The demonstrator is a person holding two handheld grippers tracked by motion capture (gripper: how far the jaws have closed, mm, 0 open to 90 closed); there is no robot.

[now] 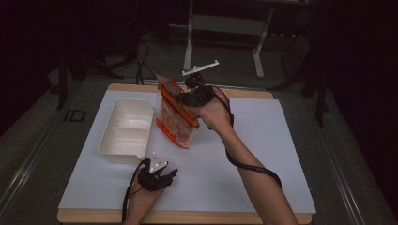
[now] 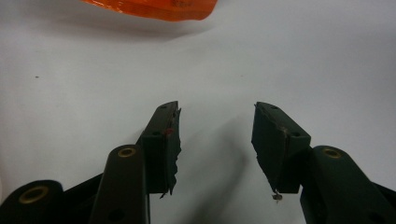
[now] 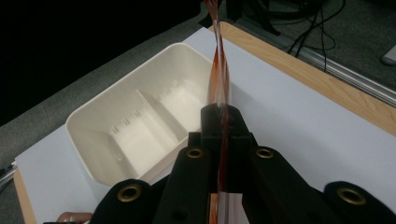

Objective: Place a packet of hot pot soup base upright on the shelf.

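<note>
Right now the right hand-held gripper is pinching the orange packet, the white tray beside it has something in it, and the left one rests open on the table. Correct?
Not quite. The white tray is empty, as the right gripper view shows. The right hand-held gripper does pinch the orange packet, and the left hand-held gripper is open.

Left gripper (image 2: 215,119) with black jaws, brass-ringed pivot holes, ragged dark pads, grey three-cornered plate on top, right gripper (image 3: 220,114) of matching black links with brass eyelets, black cable looped along the bare forearm beside it
</note>
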